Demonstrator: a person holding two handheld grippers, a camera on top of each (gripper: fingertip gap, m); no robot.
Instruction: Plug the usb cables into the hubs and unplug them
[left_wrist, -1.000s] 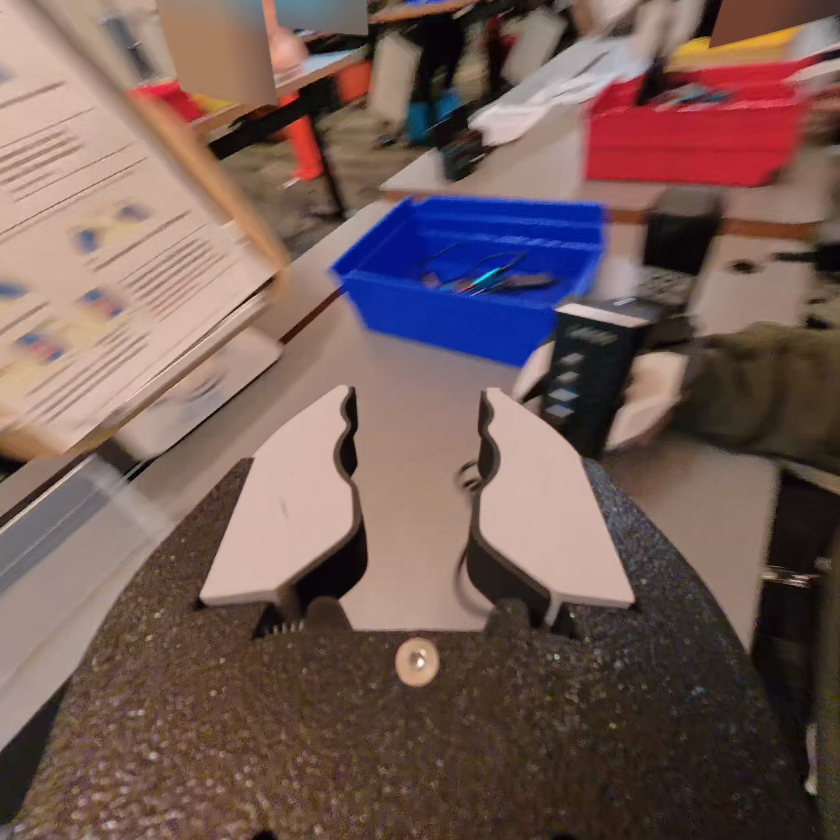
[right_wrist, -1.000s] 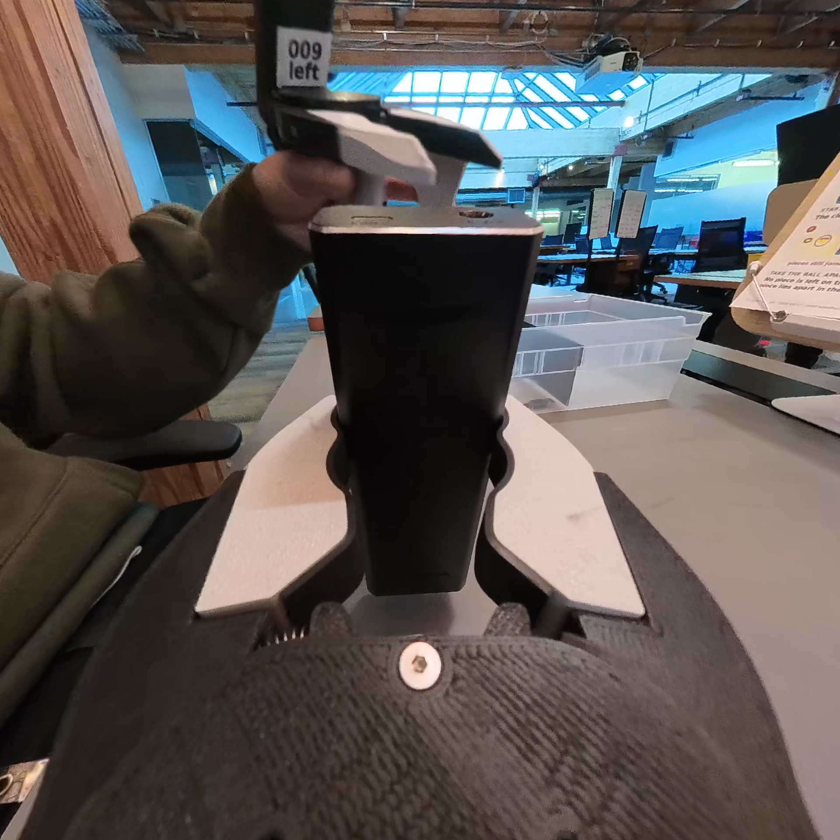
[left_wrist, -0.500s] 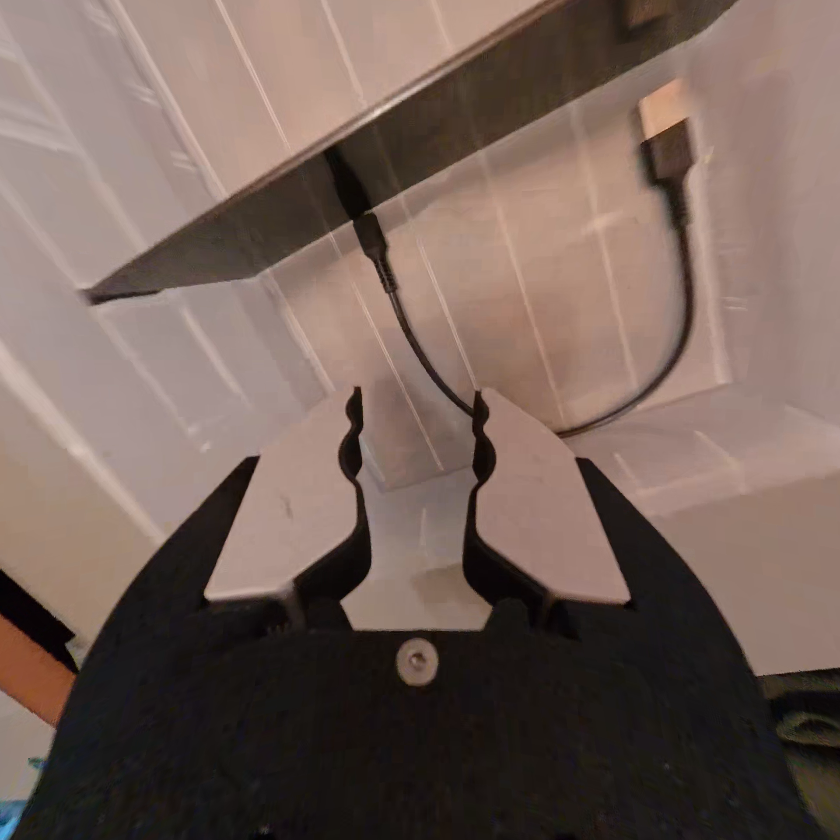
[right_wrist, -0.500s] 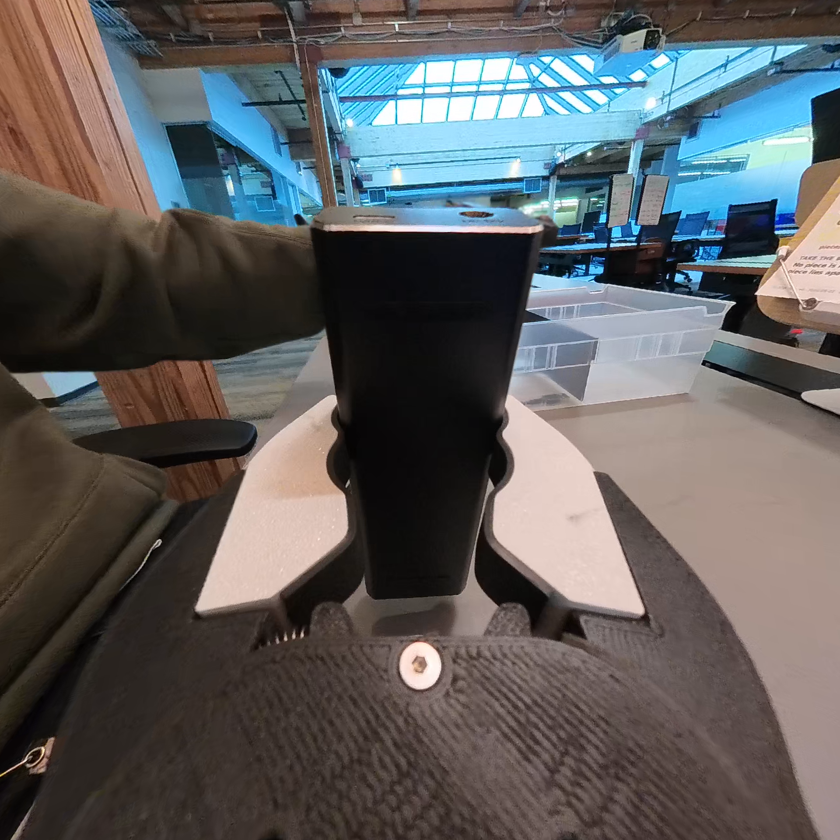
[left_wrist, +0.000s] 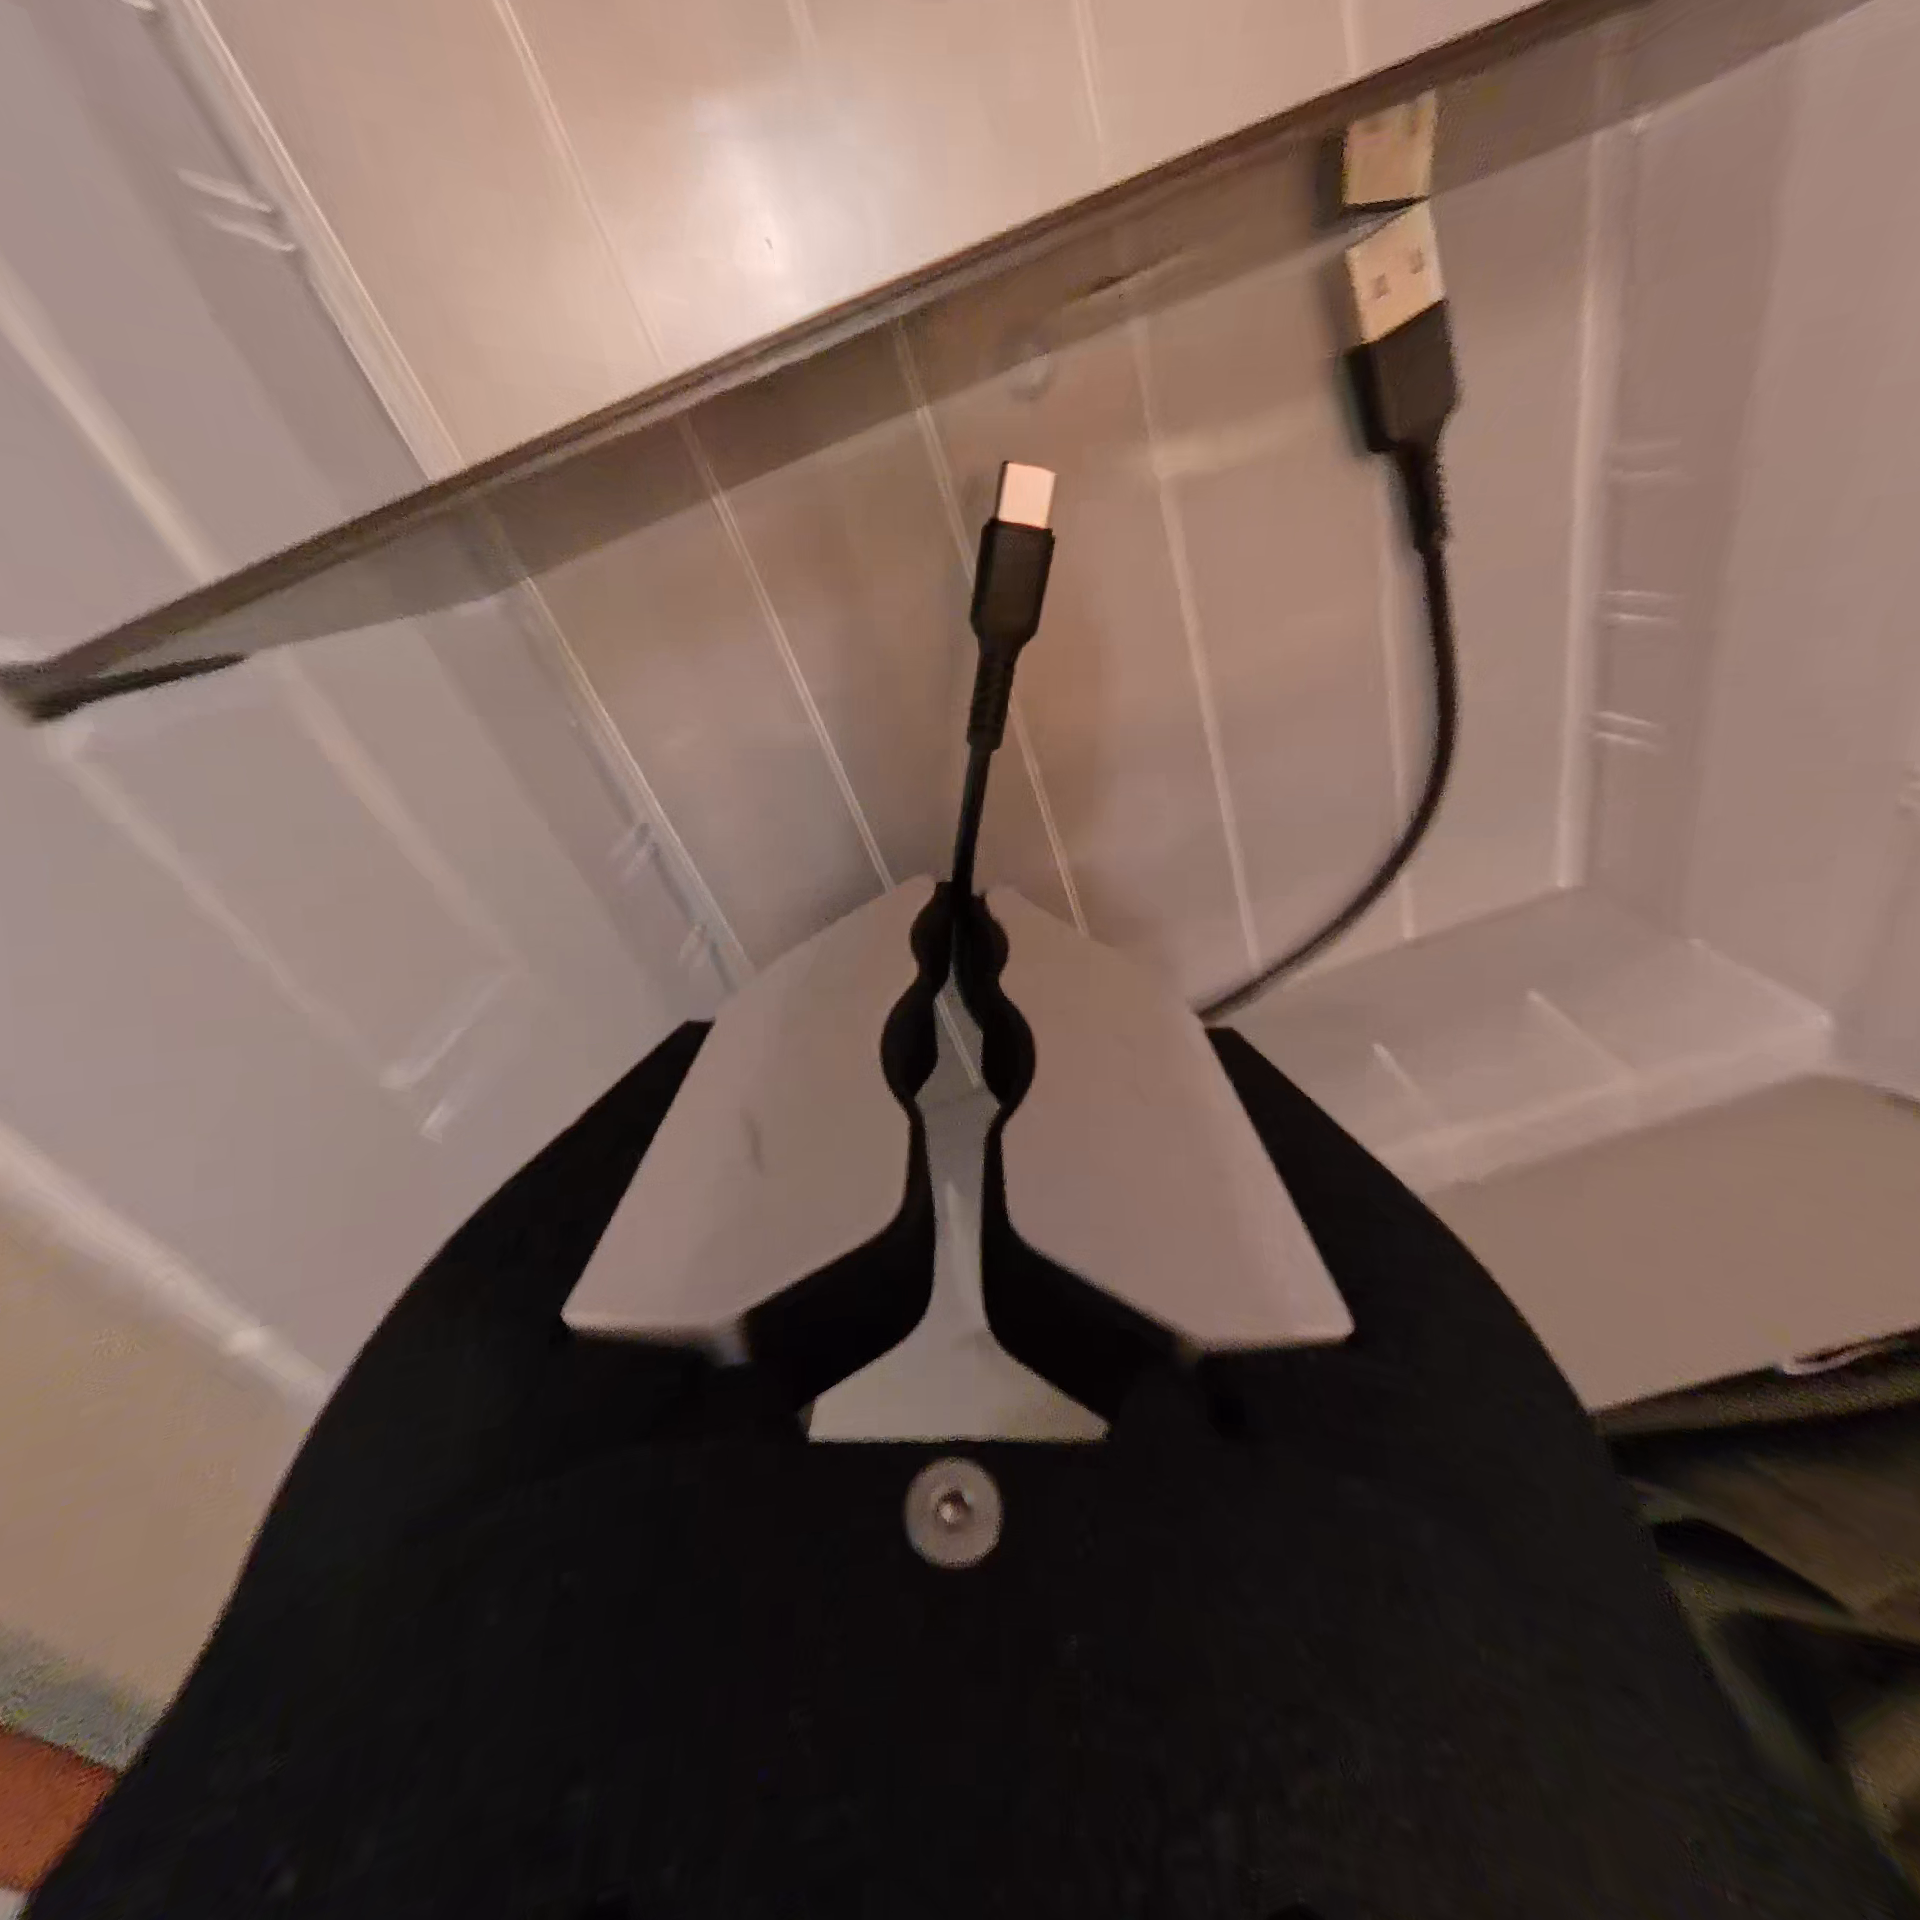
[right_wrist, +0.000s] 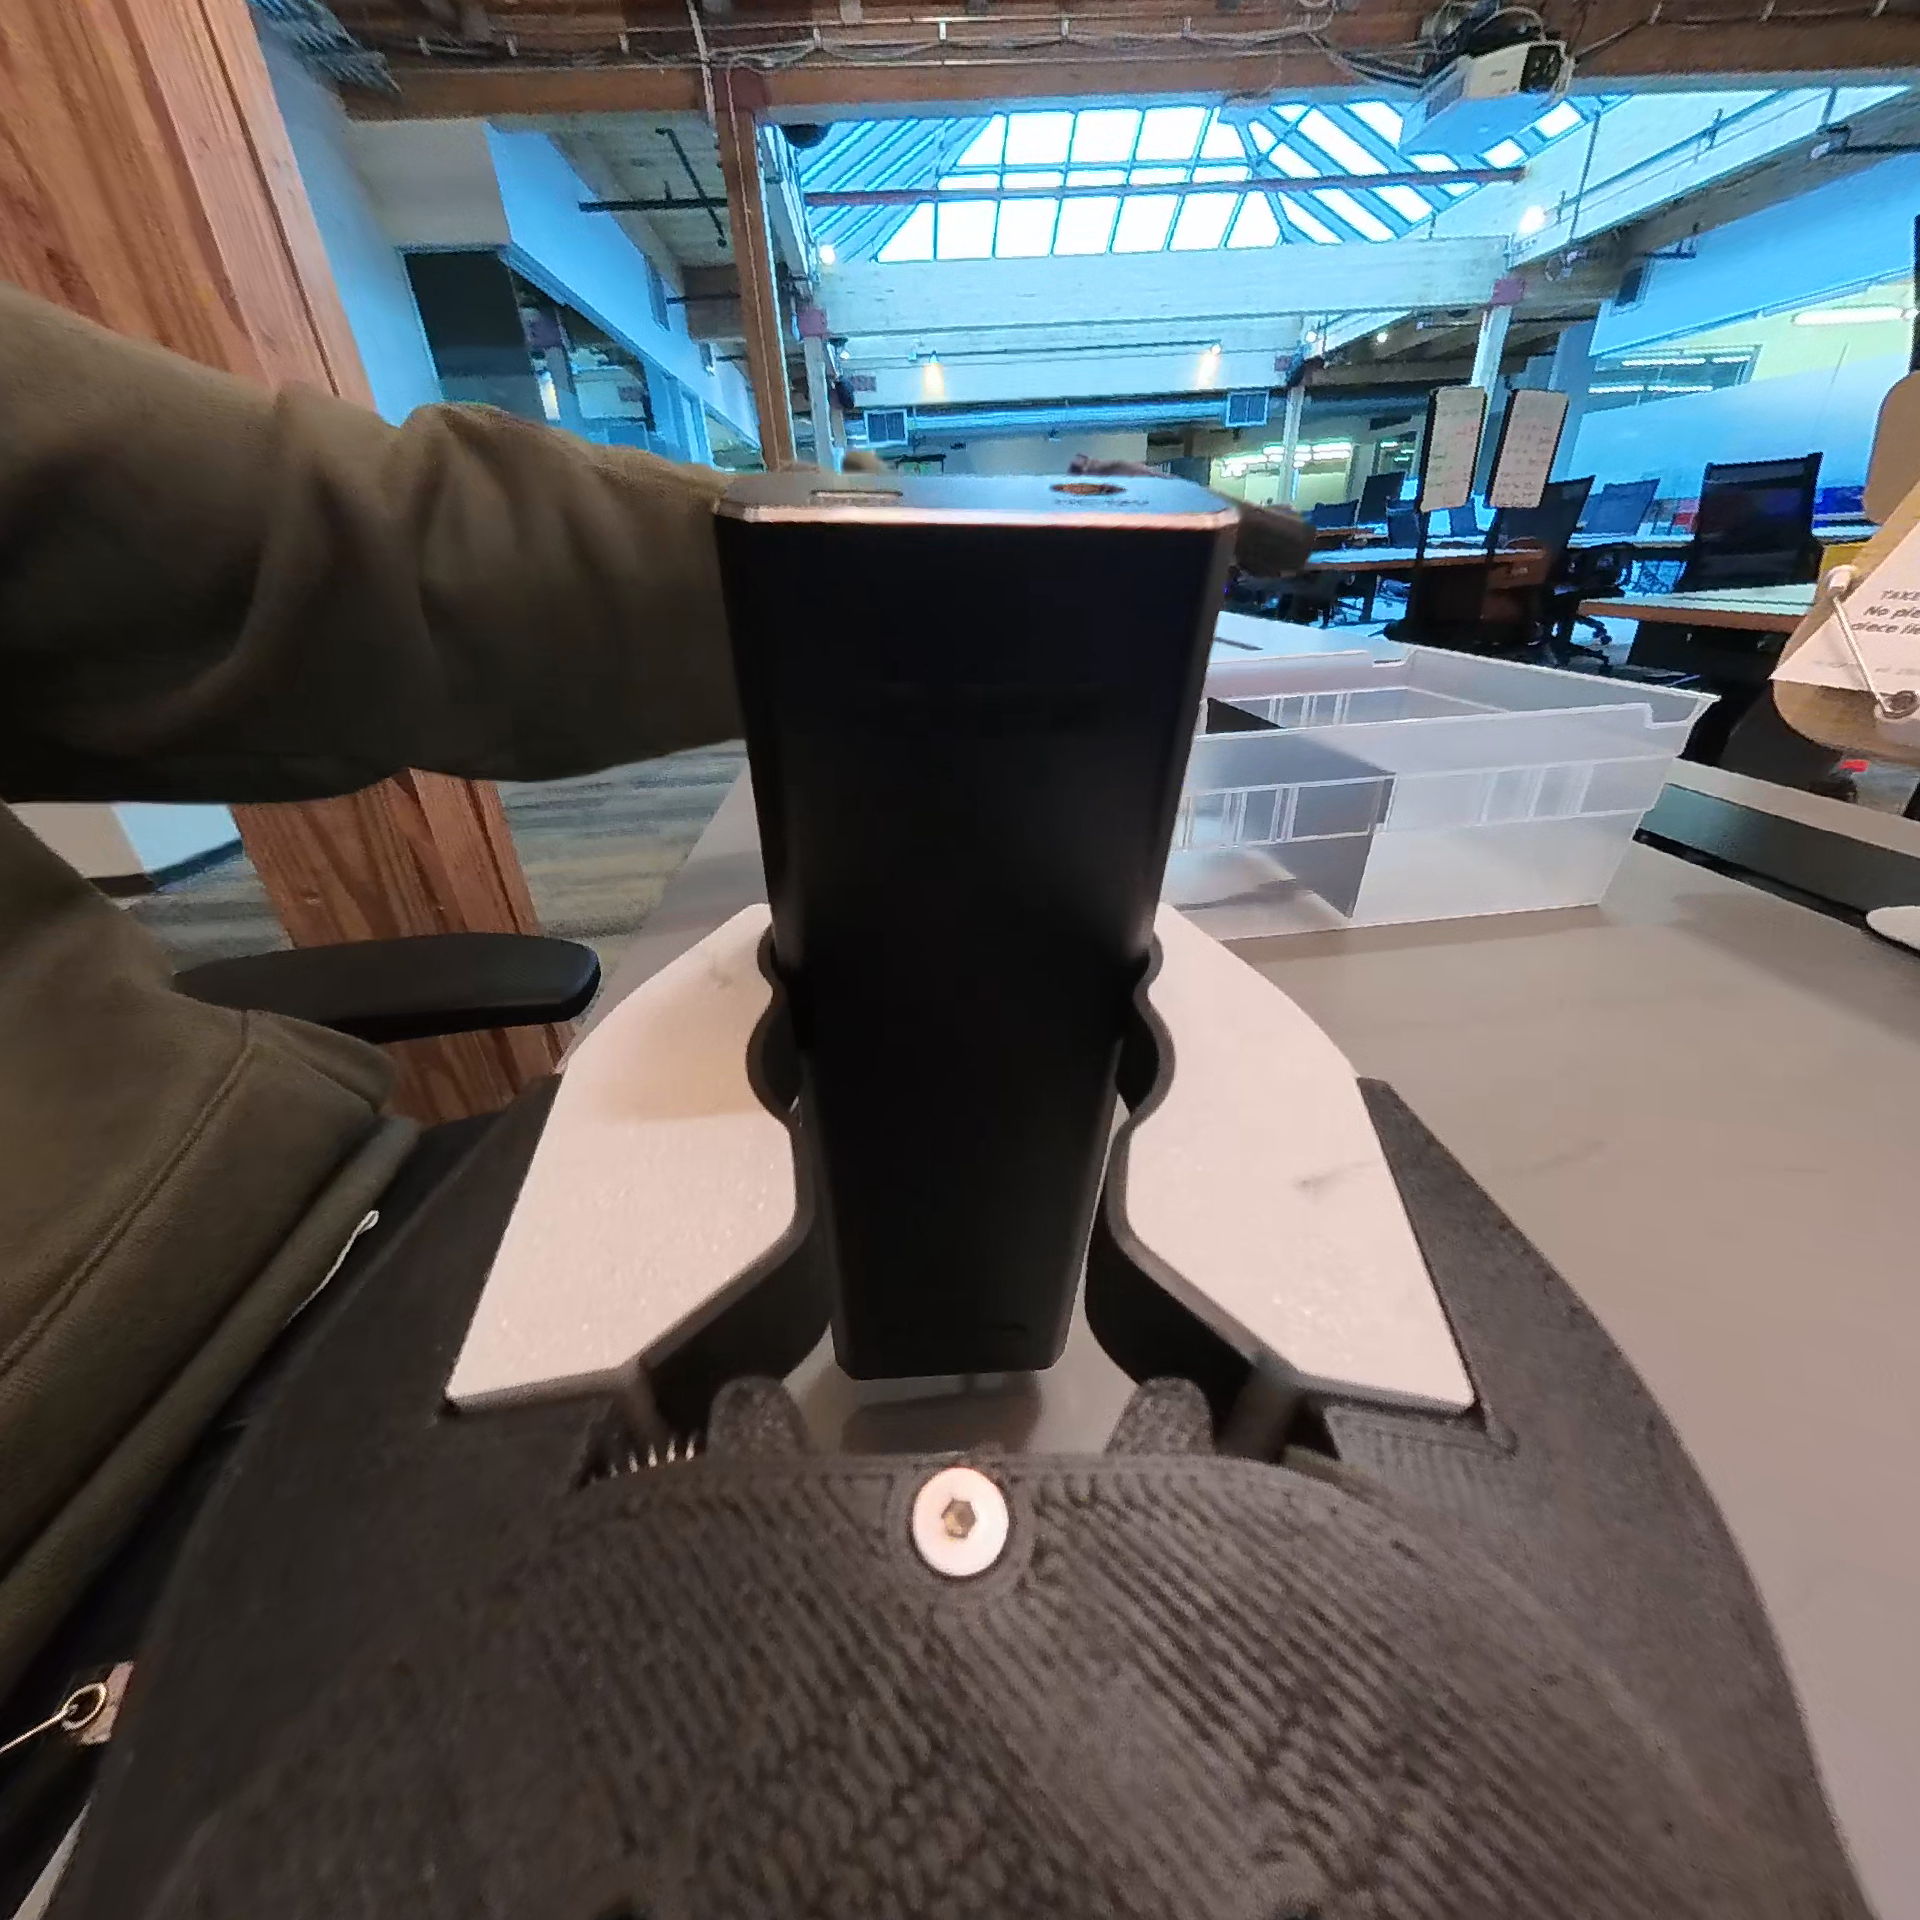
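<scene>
Left wrist view shows the left gripper (left_wrist: 961, 904) pinched tight on a thin black usb cable (left_wrist: 982, 717), the cord caught right at the fingertips. Ahead of the tips the cable stands up stiffly and ends in a small metal plug (left_wrist: 1025, 496), free in the air. The cord loops out from behind the right finger and climbs, ahead and to the right, to its larger flat plug (left_wrist: 1397, 301), which lies against the wall of a clear plastic bin (left_wrist: 1558, 997). A grey divider (left_wrist: 727, 405) crosses the bin beyond the plug.

Right wrist view has the right gripper (right_wrist: 961, 977) clamped on a tall black hub (right_wrist: 966, 883), standing upright between the fingers, its base close to the palm on the grey table (right_wrist: 1610, 1091). The person's green sleeve (right_wrist: 364, 592) reaches across behind the hub toward the same bin (right_wrist: 1455, 748), ahead and to the right.

Judging by this, the step in hand is fetching a cable from the bin; nothing is plugged yet. The next move calls for lifting the cable clear, trailing plug included, and carrying the small plug to the hub. The sockets are on a face hidden from this camera, so the plug must be squared to a matching slot. Since the grip sits on soft cord behind the plug, it may bend when pushed; a regrip nearer the plug body would likely help.
</scene>
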